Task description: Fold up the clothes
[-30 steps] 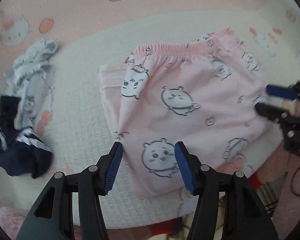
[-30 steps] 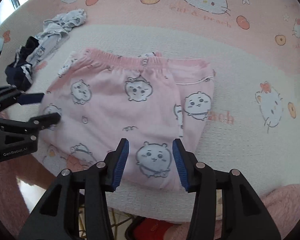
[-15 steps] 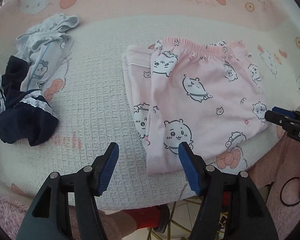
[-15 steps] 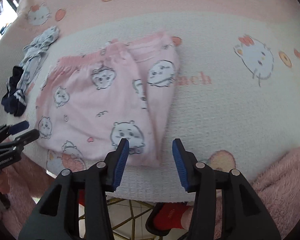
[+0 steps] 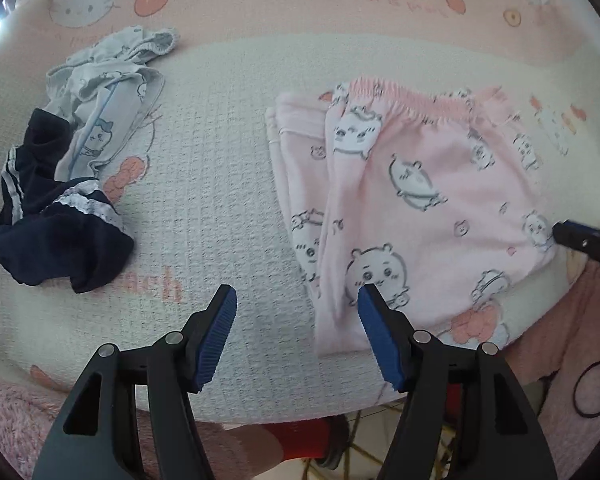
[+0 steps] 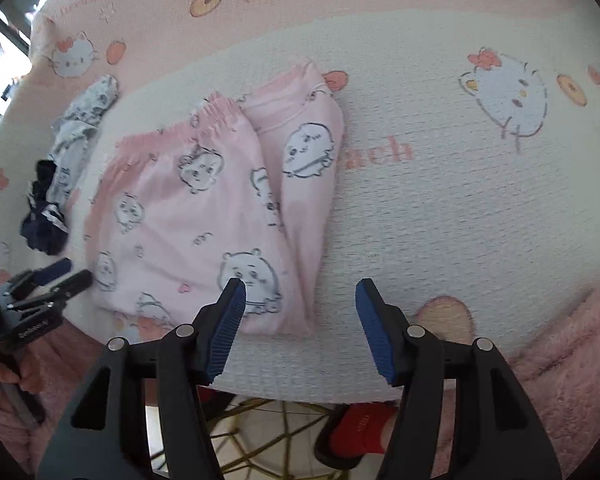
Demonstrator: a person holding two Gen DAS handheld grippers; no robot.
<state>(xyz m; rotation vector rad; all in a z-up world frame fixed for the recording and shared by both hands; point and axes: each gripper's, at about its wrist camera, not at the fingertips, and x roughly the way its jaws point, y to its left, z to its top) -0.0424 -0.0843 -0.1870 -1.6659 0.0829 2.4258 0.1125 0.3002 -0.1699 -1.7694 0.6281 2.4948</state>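
Pink pants (image 5: pixel 412 200) printed with cartoon animals lie folded flat on the white and pink cat-print cover (image 5: pixel 220 184), waistband at the far side. My left gripper (image 5: pixel 296 296) is open and holds nothing; it hovers over the cover just left of the pants' near left corner. My right gripper (image 6: pixel 300 288) is open too, above the pants' (image 6: pixel 188 216) near right corner. Each gripper shows in the other's view: the right gripper (image 5: pixel 580 236) at the pants' right edge, the left gripper (image 6: pixel 56 276) at their left edge.
A crumpled grey garment (image 5: pixel 104 112) and a navy one with white stripes (image 5: pixel 52 216) lie at the left of the cover. The near edge of the surface drops to gold wire legs (image 6: pixel 260 424) and a red slipper (image 6: pixel 360 428). Fluffy pink sleeves (image 6: pixel 560 340) flank the grippers.
Both grippers have drawn back from over the pants toward the near edge, the left swinging left and the right swinging right. The pants stay folded where they lay.
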